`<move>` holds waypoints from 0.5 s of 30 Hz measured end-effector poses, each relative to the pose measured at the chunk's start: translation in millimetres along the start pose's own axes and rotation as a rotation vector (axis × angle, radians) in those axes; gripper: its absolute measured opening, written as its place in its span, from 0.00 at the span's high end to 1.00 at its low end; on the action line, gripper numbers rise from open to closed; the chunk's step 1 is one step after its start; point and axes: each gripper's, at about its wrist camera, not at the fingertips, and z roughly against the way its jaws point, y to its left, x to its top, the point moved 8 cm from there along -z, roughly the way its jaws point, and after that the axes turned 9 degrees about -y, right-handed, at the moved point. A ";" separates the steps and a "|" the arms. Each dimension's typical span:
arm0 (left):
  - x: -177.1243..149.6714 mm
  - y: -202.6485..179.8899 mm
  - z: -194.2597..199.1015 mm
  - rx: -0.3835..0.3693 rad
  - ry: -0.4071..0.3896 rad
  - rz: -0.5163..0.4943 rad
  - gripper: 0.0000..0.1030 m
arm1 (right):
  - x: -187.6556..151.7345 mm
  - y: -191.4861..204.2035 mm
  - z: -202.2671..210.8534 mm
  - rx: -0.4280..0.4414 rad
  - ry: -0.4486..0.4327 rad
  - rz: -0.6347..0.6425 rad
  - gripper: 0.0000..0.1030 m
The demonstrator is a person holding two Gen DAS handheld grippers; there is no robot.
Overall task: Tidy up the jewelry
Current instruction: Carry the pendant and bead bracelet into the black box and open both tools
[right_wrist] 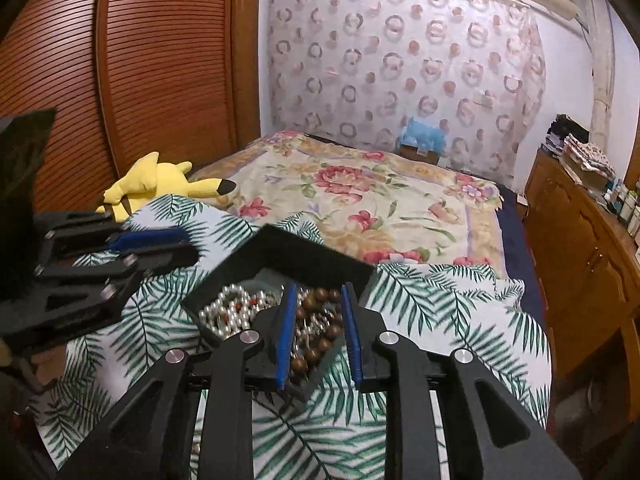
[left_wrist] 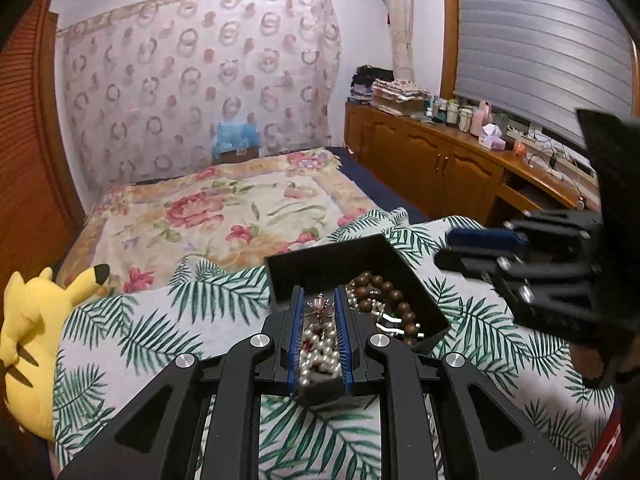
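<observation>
- We are leaning both tools over the black jewelry box (left_wrist: 360,264) sitting on the palm-print cloth (left_wrist: 132,328).
- Our left gripper (left_wrist: 320,304), barely parted, is hovering over pearls (left_wrist: 320,354); whether it grips them, we cannot tell.
- Our right gripper (right_wrist: 318,300), jaws apart, is framing wooden beads (right_wrist: 316,346) straight ahead.

box (left_wrist: 320,258) black | pearls (right_wrist: 224,312) white | cloth (left_wrist: 160,320) green-leaf print

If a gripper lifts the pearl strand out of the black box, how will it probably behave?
The pearl strand lies in loose coils, so it will likely hang limp. It lies against the brown bead bracelet, so it might snag. Its round, glossy beads may slip from a light grip.
</observation>
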 end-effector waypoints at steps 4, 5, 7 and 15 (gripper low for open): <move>3.1 -4.6 -14.0 -0.004 0.015 -0.004 0.86 | -14.1 -1.6 6.3 0.002 0.000 -0.005 0.72; 3.2 -5.0 -16.6 -0.003 0.018 -0.006 0.86 | -15.8 -0.9 6.7 0.004 0.000 -0.009 0.72; 4.3 -5.9 -21.2 0.003 0.022 -0.010 0.86 | -22.5 -1.9 10.2 0.010 -0.001 -0.018 0.72; -1.7 -5.4 -18.0 0.004 0.029 0.004 0.64 | -42.9 5.3 20.2 0.030 -0.001 -0.030 0.72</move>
